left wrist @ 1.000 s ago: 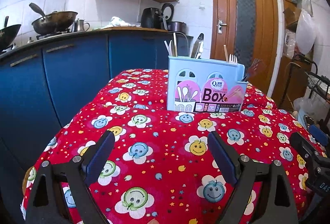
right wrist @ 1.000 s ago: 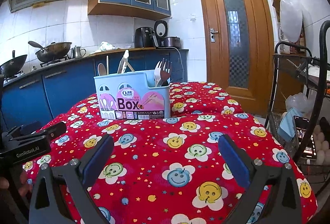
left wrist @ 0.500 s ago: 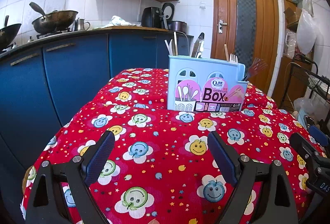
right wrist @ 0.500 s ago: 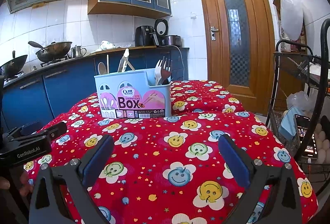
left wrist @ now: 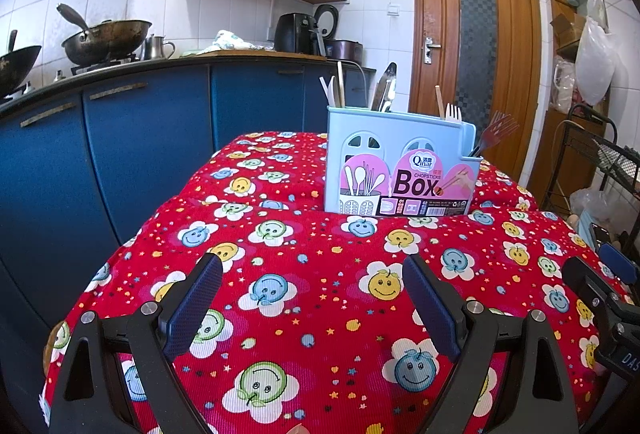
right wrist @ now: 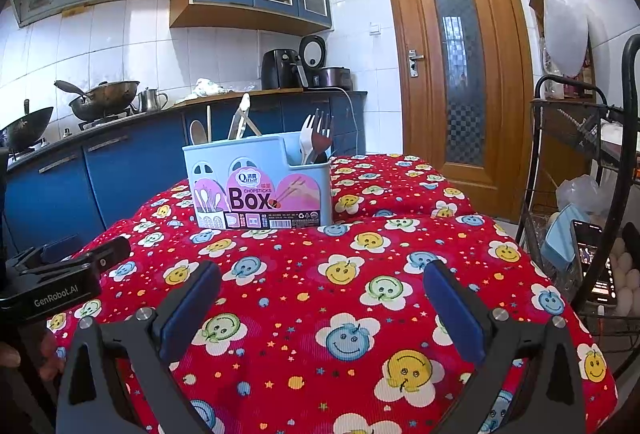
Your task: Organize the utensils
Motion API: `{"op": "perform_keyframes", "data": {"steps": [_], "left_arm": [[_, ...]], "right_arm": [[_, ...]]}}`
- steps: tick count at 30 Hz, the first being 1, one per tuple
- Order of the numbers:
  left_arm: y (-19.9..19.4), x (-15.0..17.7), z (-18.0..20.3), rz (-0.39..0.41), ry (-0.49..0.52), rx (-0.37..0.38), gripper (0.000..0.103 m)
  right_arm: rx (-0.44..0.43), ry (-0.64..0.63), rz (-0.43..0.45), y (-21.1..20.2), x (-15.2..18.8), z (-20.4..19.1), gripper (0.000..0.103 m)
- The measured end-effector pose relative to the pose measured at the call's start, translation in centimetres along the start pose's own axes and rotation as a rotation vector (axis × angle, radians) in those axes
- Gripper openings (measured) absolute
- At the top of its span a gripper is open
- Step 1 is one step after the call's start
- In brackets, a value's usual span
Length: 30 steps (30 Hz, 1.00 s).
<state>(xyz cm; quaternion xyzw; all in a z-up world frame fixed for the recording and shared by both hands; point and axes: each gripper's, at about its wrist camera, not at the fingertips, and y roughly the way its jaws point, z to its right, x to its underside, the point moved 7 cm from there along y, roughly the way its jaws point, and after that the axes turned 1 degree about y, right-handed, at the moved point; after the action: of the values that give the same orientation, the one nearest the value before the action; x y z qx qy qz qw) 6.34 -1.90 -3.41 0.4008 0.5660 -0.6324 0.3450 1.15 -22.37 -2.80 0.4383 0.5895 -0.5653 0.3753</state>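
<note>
Both our left gripper (left wrist: 312, 308) and right gripper (right wrist: 320, 312) hang spread and empty; the forks (right wrist: 318, 138) in the chopsticks box (right wrist: 260, 186) (probably light plastic) look slippery, so we'd pinch their necks.

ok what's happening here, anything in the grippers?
Nothing held. A person holds the left gripper and right gripper, both open and empty over the red smiley tablecloth. The utensils, tongs and forks included, stand in the light-blue chopsticks box further back on the table. No loose utensils show on the cloth.
</note>
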Motion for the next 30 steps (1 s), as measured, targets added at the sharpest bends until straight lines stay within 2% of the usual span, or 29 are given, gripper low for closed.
{"op": "perform_keyframes", "data": {"steps": [30], "left_arm": [[0.11,0.01,-0.08,-0.012,-0.016,0.015,0.092]], "right_arm": [[-0.001,0.003,-0.002,-0.01,-0.03,0.00,0.103]]}}
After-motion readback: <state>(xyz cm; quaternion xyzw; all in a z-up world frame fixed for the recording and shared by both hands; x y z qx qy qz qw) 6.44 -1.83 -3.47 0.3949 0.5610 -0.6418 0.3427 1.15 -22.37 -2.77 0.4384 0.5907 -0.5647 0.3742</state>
